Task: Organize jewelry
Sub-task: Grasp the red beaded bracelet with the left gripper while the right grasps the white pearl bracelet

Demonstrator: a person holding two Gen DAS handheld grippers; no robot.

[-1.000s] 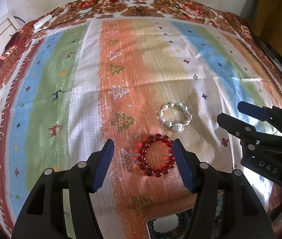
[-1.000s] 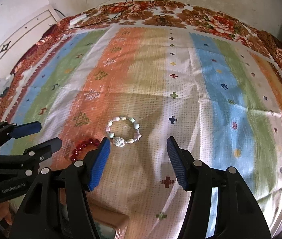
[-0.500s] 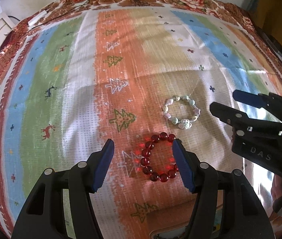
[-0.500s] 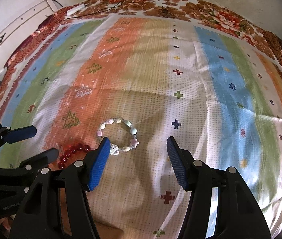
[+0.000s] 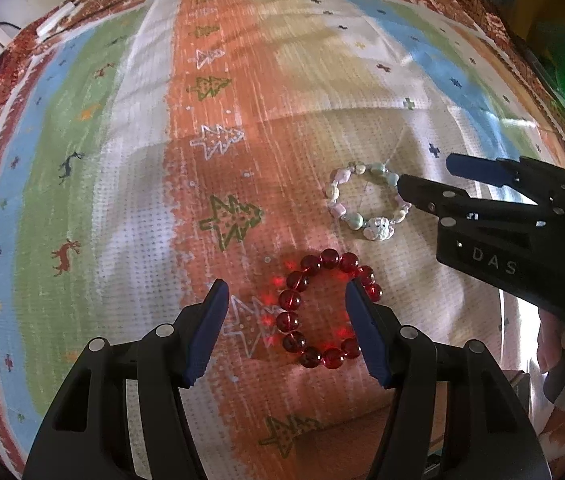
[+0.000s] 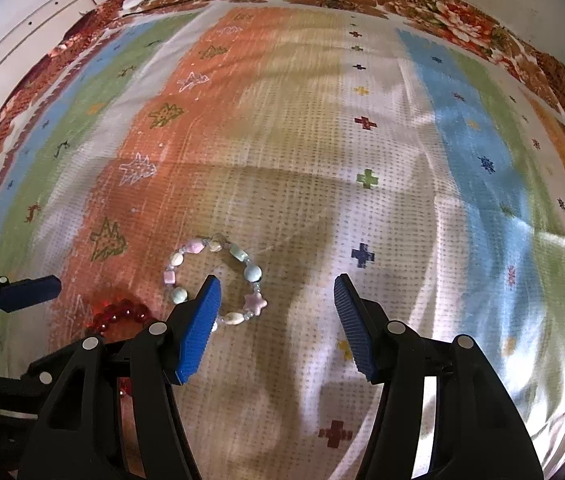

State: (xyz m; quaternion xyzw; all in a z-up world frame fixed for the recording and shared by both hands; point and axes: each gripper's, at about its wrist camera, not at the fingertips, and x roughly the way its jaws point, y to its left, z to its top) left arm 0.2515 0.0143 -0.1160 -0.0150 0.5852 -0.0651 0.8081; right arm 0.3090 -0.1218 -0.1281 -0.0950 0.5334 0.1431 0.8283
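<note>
A red bead bracelet (image 5: 324, 308) lies flat on the striped cloth (image 5: 130, 200). My left gripper (image 5: 286, 294) is open just above it, with the bracelet's right side under the right fingertip. A pastel bead bracelet (image 5: 366, 206) with a white charm lies just beyond it. My right gripper (image 6: 276, 290) is open and low over the cloth, its left fingertip over the near edge of the pastel bracelet (image 6: 214, 276). The red bracelet (image 6: 120, 314) shows partly at the left in the right wrist view, beside the left gripper (image 6: 26, 292).
The cloth covers a bed with a floral border (image 6: 422, 4). A white cabinet (image 6: 22, 28) stands at the far left. A white cable plug (image 5: 54, 20) lies at the far edge. A box edge (image 5: 430, 444) peeks out under the grippers.
Both grippers have moved forward and down towards the bracelets. The red bracelet now sits between the left fingers and the pastel one by the right gripper's left finger. Both stayed open.
</note>
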